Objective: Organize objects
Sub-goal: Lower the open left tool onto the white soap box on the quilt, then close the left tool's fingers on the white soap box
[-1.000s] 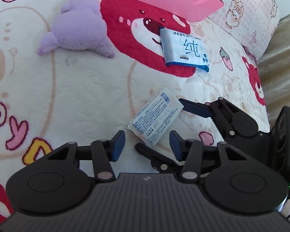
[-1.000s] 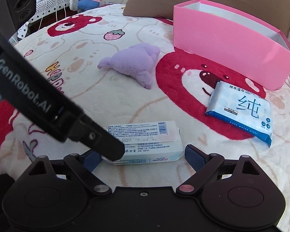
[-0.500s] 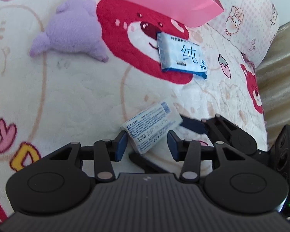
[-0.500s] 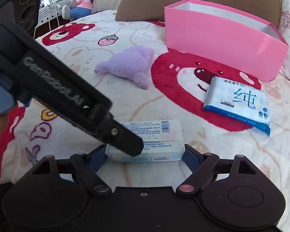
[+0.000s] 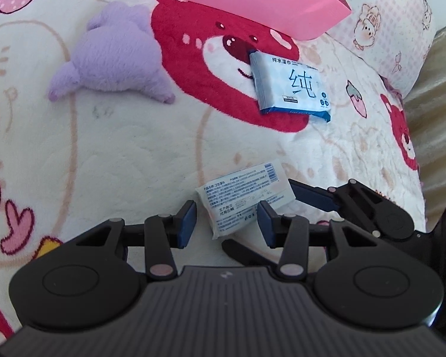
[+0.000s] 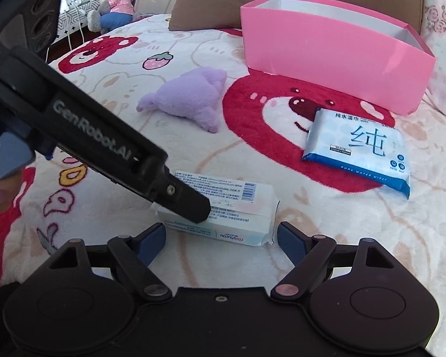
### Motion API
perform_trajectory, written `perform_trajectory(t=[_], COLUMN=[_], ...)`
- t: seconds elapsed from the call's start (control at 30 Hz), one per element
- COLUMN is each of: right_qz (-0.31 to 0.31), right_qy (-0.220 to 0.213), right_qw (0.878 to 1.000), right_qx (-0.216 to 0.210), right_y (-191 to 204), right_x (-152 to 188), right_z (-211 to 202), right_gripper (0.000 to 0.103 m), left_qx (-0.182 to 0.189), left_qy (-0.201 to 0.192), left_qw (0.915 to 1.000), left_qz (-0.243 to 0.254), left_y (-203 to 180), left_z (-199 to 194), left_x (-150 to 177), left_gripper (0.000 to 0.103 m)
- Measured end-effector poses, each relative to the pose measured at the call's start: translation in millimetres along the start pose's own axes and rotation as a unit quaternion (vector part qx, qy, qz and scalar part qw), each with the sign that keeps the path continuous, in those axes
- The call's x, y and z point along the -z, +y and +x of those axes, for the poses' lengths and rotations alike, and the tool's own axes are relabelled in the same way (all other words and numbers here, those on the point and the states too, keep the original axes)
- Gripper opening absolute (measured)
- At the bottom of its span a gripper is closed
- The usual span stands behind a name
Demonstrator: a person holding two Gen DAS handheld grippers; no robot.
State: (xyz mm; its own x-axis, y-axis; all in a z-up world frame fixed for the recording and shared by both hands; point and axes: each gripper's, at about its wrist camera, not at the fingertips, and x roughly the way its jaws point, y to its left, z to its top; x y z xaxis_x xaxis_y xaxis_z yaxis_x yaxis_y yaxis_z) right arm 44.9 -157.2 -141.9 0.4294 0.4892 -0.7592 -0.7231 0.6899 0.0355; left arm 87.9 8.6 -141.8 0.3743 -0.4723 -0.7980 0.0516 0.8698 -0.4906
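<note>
Pink box point(image 6: 336, 59), interior seemingly bare

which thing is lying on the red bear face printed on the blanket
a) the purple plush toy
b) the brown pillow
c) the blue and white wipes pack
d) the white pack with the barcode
c: the blue and white wipes pack lies across the bear's muzzle just in front of the pink box, while the purple plush toy and the white barcode pack rest on the cream part of the blanket.
</note>
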Motion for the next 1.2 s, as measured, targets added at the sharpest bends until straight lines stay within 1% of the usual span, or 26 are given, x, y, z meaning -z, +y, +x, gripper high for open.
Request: perform_trajectory(t=[0.07,0.13,0.27,0.4,0.6,0.63,0.7,0.8,1.0,1.2], right_qz=[-0.008,-0.008,-0.001,0.003,0.013,0.013,0.009,0.018,0.029,0.063], right_qy=[-0.004,-0.007,-0.010,-0.013,-0.009,-0.009,-0.011,-0.013,-0.014,-0.015], right_qw=[1.000,1.000,1.000,1.000,1.000,1.000,1.000,1.000,0.999,0.997], right_qx=[0.002,-0.002,-0.005,-0.002,0.010,0.013,0.019,0.013,0.025,0.036], right_y=[1,0,-3,-1,6,7,11,11,13,6], right_x=[1,1,3,3,4,4,6,7,15,25], right_z=[-1,0,3,2,-4,-5,-7,-12,-23,-37], right_gripper=[0.073,0.071,0.071,0.071,0.071,0.071,0.071,0.071,0.073,0.073], left_qx=[0.000,0.005,0.003,-0.004,0.006,0.007,0.015,0.016,0.024,0.037], left_qy=[-0.001,0.000,-0.002,-0.004,-0.011,-0.010,0.000,0.003,0.011,0.025], left_qw=[1.0000,1.0000,1.0000,1.0000,0.9999,0.9998,0.9999,0.9999,0.9995,0.9981], left_qz=[0.002,0.001,-0.003,0.004,0.011,0.013,-0.001,-0.003,0.018,0.042], left_y=[-1,-1,-3,-8,-13,-13,-10,-9,-20,-39], left_z=[-1,-1,2,2,-10,-11,-11,-12,-17,-20], left_x=[0,-2,-4,-4,-3,-2,-1,1,7,12], left_gripper=[0.044,0.043,0.043,0.043,0.043,0.043,0.044,0.044,0.044,0.044])
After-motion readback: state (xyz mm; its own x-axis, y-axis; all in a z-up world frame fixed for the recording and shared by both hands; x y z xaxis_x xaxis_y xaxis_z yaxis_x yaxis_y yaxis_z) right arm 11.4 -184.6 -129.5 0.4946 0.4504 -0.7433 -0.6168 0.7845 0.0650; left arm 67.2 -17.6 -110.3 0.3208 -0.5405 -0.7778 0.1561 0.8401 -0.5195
